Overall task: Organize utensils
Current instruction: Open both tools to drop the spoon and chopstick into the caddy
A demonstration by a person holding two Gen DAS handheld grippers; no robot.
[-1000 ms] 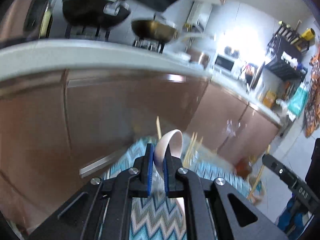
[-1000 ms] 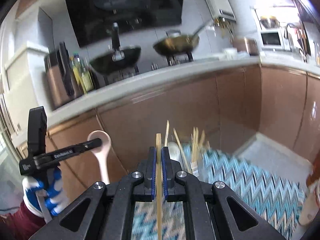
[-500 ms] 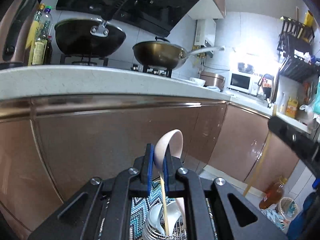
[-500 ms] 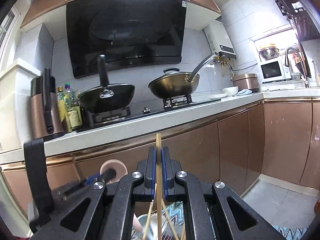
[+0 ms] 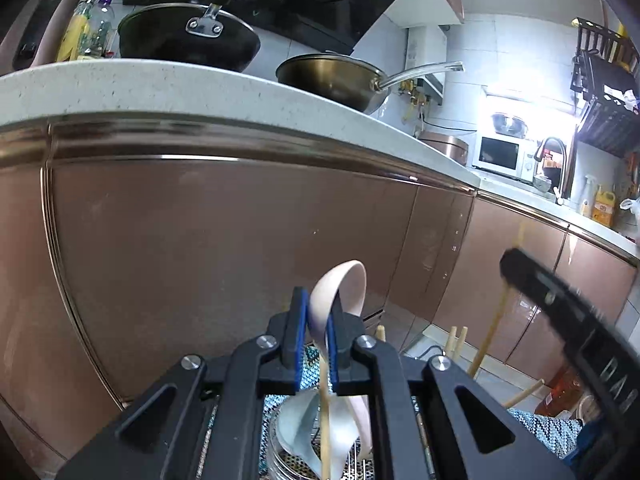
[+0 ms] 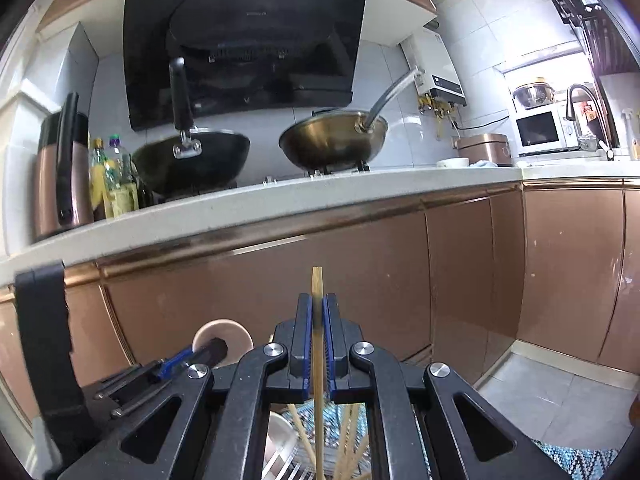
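My left gripper (image 5: 318, 312) is shut on a pale pink spoon (image 5: 340, 288), bowl up and handle hanging down. Under it stands a perforated metal holder (image 5: 292, 468) with a white spoon (image 5: 300, 428) and a chopstick (image 5: 325, 420) in it. My right gripper (image 6: 317, 312) is shut on an upright wooden chopstick (image 6: 317, 344), directly over several chopsticks (image 6: 348, 440) standing in the holder. In the right wrist view the pink spoon (image 6: 236, 332) shows at lower left, in the other gripper. The held chopstick (image 5: 494, 328) appears blurred at the right of the left wrist view.
Copper cabinet fronts (image 6: 360, 280) fill the space ahead, under a white counter (image 6: 280, 204). A black wok (image 6: 192, 160), a brass wok (image 6: 332, 140) and bottles (image 6: 112, 184) stand on it. A zigzag cloth (image 6: 576, 460) lies under the holder.
Both grippers came down and in over the holder, which went from ahead of the fingers to directly beneath them. The views levelled toward the cabinets. Both grips are unchanged.
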